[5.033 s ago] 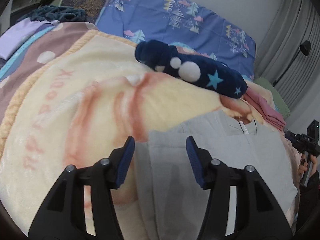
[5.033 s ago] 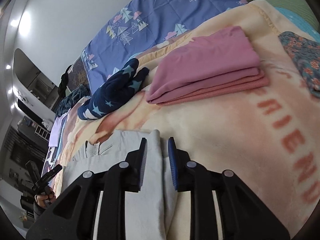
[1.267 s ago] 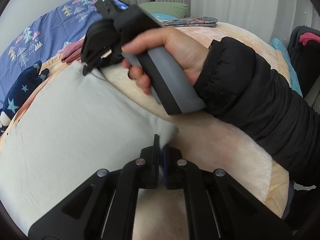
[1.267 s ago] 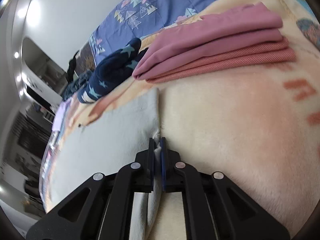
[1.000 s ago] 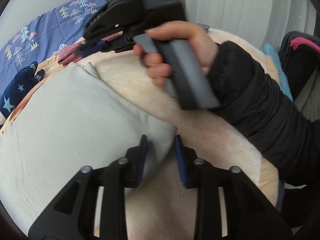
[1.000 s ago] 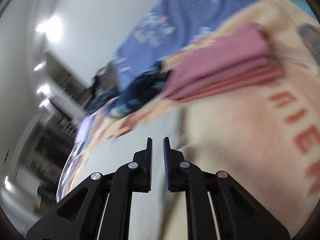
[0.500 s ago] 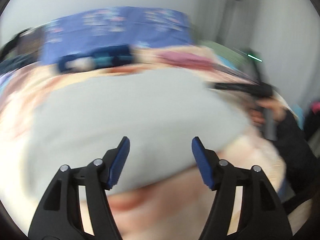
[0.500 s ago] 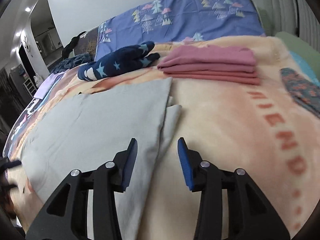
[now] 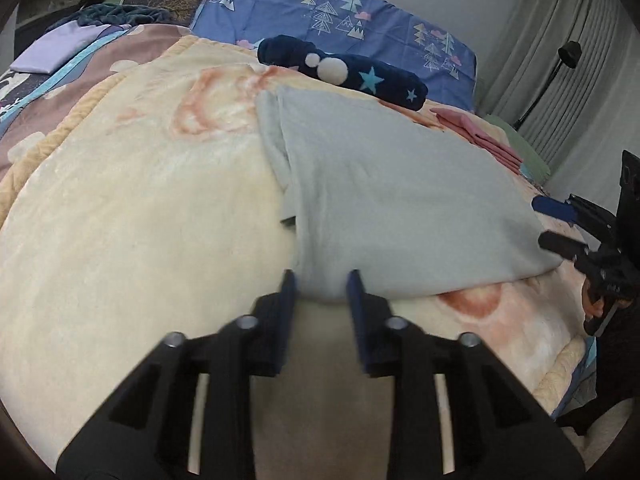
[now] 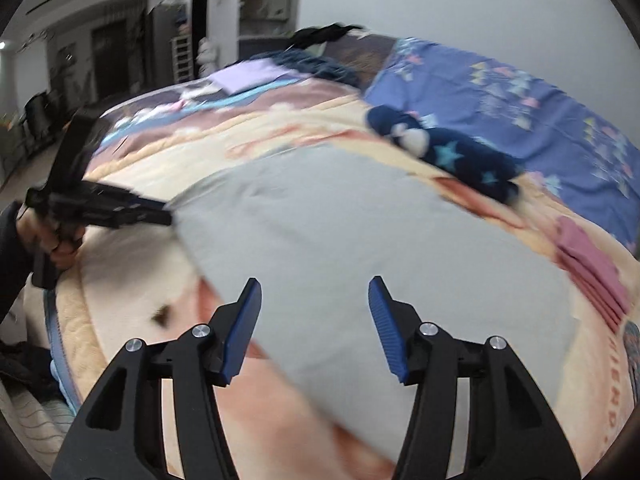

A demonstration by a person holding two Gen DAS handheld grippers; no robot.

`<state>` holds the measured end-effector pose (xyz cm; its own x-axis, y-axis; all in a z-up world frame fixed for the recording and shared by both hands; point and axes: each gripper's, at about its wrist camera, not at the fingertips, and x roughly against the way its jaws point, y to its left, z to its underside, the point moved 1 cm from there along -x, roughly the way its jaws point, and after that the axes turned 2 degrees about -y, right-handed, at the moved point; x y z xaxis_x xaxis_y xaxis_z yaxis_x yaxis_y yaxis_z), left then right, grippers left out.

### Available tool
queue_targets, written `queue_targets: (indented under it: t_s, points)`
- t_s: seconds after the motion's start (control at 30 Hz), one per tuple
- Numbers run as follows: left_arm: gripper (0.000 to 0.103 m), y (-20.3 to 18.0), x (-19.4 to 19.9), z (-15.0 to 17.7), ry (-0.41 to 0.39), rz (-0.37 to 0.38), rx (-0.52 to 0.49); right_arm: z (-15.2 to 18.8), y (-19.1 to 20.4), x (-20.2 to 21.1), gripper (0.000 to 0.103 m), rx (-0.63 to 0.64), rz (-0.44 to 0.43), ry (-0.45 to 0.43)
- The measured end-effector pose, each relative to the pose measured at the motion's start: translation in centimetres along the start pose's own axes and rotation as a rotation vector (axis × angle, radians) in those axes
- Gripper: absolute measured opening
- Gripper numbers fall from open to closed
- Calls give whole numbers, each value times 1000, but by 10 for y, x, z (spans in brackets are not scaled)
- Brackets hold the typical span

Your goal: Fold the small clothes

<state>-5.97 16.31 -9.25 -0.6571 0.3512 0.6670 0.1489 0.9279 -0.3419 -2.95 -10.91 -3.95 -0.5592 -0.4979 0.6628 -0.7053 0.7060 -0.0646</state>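
Note:
A light grey garment (image 9: 392, 184) lies folded flat on the cream blanket (image 9: 140, 208); it also shows in the right wrist view (image 10: 340, 232). My left gripper (image 9: 320, 280) is open, its jaws on either side of the garment's near left corner. My right gripper (image 10: 314, 300) is wide open and empty above the garment's near edge. In the left wrist view the right gripper (image 9: 560, 224) shows by the garment's right corner. In the right wrist view the left gripper (image 10: 160, 216) shows at its left corner.
A navy star-patterned soft item (image 9: 344, 66) lies behind the garment. A folded pink stack (image 9: 484, 140) sits at the back right. A blue patterned pillow (image 9: 340, 16) lies at the bed's head. A lilac folded cloth (image 9: 56, 50) is far left. Curtains (image 9: 560, 60) hang at right.
Both grippers let go of the grey garment and opened. The left gripper swung to the garment's near left corner and has narrowed. The right gripper turned left and opened wider.

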Motion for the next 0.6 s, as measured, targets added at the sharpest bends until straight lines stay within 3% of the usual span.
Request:
queue_targets:
  t_s: [0.13, 0.27, 0.37, 0.47, 0.6]
  points:
    - [5, -1, 33, -17, -132, 36, -36, -2, 45, -16, 56, 90, -6, 48]
    - [0, 6, 39, -7, -111, 47, -49, -6, 78, -32, 56, 163, 32, 69]
    - [0, 28, 34, 7, -104, 35, 14, -13, 106, -47, 56, 230, 42, 64]
    - [4, 51, 36, 16, -109, 27, 91, -20, 136, -71, 56, 316, 82, 61]
    - [23, 56, 42, 18, -136, 53, 106, -28, 163, -99, 56, 427, 156, 62]
